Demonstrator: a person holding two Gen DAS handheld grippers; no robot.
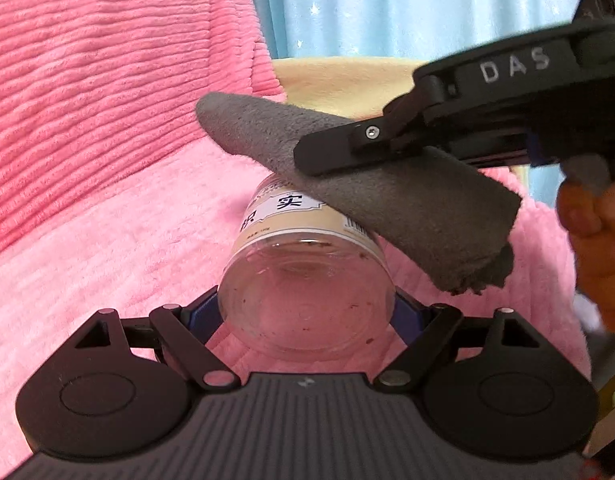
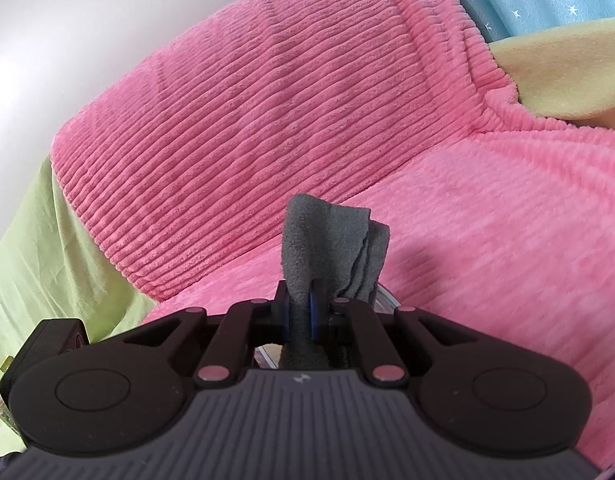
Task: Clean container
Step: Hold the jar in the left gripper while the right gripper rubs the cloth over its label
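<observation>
Right gripper [image 1: 327, 156] clamps grey cloth [image 1: 387, 188] against the jar [image 1: 307, 276], which left gripper [image 1: 306, 312] grips over pink blanket [image 1: 107, 240].

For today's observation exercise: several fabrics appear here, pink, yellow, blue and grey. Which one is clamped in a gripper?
The grey cloth, folded and pinched by the right gripper against the jar; the others lie behind.

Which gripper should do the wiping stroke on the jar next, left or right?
Right. The right gripper is shut on the grey cloth, which already lies against the jar. The left gripper is occupied clamping the jar steady.
</observation>
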